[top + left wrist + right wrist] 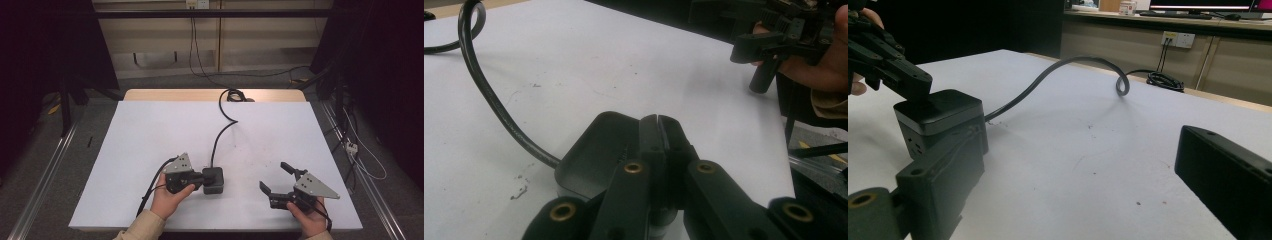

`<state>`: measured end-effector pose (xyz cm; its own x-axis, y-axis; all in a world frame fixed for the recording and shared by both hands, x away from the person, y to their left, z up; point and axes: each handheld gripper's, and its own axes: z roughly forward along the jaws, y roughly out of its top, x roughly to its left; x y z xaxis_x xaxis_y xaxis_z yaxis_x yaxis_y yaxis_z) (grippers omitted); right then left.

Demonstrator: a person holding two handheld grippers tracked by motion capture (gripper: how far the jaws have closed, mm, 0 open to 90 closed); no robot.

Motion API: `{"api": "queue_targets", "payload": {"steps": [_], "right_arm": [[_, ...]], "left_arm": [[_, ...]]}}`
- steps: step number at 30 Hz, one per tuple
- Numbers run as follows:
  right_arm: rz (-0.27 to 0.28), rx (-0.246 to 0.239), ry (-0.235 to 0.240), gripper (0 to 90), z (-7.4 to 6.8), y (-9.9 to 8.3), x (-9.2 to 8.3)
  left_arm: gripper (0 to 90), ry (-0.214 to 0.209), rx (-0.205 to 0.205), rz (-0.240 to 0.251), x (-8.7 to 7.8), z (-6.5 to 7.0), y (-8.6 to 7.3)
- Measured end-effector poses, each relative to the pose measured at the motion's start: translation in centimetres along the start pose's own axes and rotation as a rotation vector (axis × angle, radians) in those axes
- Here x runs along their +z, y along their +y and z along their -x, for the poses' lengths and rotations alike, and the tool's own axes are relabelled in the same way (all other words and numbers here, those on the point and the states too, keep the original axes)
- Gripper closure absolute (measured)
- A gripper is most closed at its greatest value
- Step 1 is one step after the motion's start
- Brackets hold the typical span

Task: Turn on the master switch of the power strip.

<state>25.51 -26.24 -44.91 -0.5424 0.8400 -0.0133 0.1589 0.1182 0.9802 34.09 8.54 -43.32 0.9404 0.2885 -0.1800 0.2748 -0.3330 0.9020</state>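
- Your left gripper point(658, 122) is sitting with its jaws clenched tight together, nothing caught between the pads; in the left gripper view the two tips are meeting edge to edge right over the black power block point(594, 150).
- In the right gripper view those closed tips are resting on, or just above, the top face of the power block point(940, 117); whether they are pressing on it you cannot tell from here.
- Your right gripper point(277, 181) is holding its jaws spread wide and released, with bare white sheet between them.
- The block point(213, 180) is lying on the white table cover point(150, 135), just ahead of your left gripper point(200, 178) and well apart from the right one, off to its left.
- Its thick black cable point(220, 132) is running away from the block's far side, curling up off the sheet and trailing over the far table edge.
- Step in hand, as a judgement: you are steadying the block with the closed left tips while the right gripper is waiting open for the approach.
- Next move, as a judgement: you are going to need the right jaws brought across to straddle the block's sides, square to it, while minding the stiff cable, which could be tugging the block round as it is gripped.
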Motion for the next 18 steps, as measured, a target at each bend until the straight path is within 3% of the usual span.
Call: {"api": "queue_targets", "payload": {"steps": [18], "right_arm": [[-0.002,-0.001,0.001,4.9,-0.1,0.0,0.02]], "left_arm": [[90.0,0.003,-0.016,0.005,0.07,-0.06,-0.24]]}}
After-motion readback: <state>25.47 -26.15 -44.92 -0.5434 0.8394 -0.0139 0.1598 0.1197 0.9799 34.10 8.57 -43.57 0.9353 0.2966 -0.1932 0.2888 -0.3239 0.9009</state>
